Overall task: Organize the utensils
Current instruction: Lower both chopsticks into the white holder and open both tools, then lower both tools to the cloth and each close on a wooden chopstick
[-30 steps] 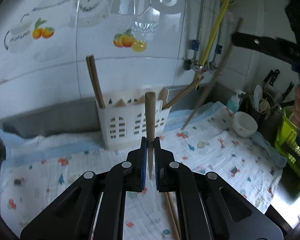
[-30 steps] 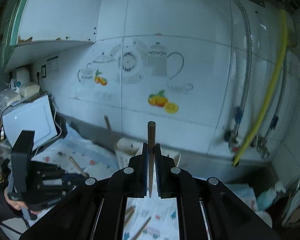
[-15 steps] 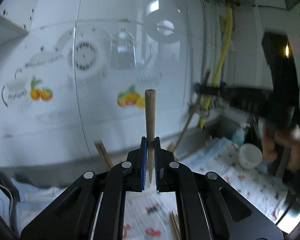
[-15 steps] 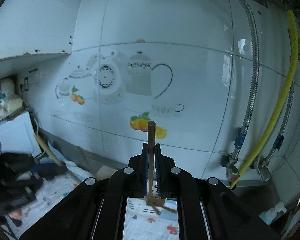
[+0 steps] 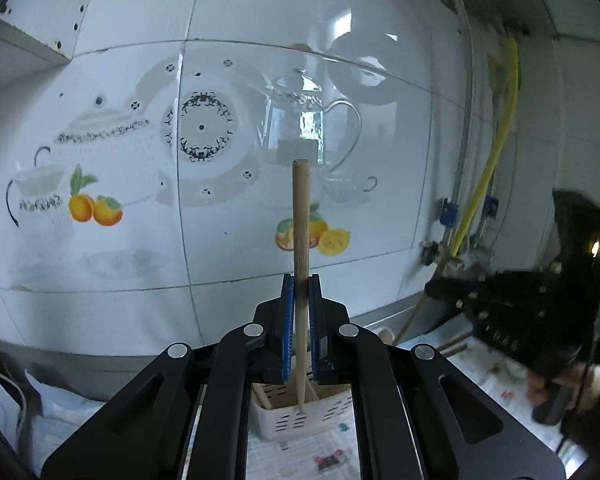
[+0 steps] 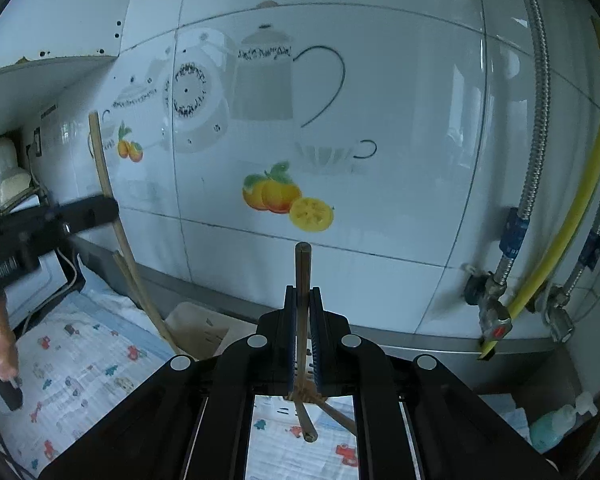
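Observation:
My left gripper (image 5: 301, 280) is shut on a pale wooden chopstick (image 5: 301, 216) that stands upright. Its lower tip hangs just over the white slotted holder (image 5: 300, 420), which shows between the gripper's arms with brown sticks inside. My right gripper (image 6: 302, 292) is shut on a darker chopstick (image 6: 302, 268), also upright, its lower end over the patterned cloth (image 6: 80, 372). The holder (image 6: 204, 326) sits just left of and partly behind the right gripper. Each gripper appears blurred in the other's view: the right gripper (image 5: 500, 308) at the right, the left gripper (image 6: 60, 220) at the left with its chopstick (image 6: 104, 184).
A tiled wall with teapot and fruit decals stands close behind the holder. A yellow hose (image 6: 572, 208), metal pipes and valves (image 6: 496, 320) run down the right. A soap bottle (image 6: 552, 428) stands at the lower right, a white appliance (image 6: 8, 184) at the far left. Hands (image 5: 556, 384) grip both handles.
The left gripper rose and tipped upward, so the holder sank below its jaws. The right gripper moved closer to the wall and lower, toward the holder. Both still hold chopsticks.

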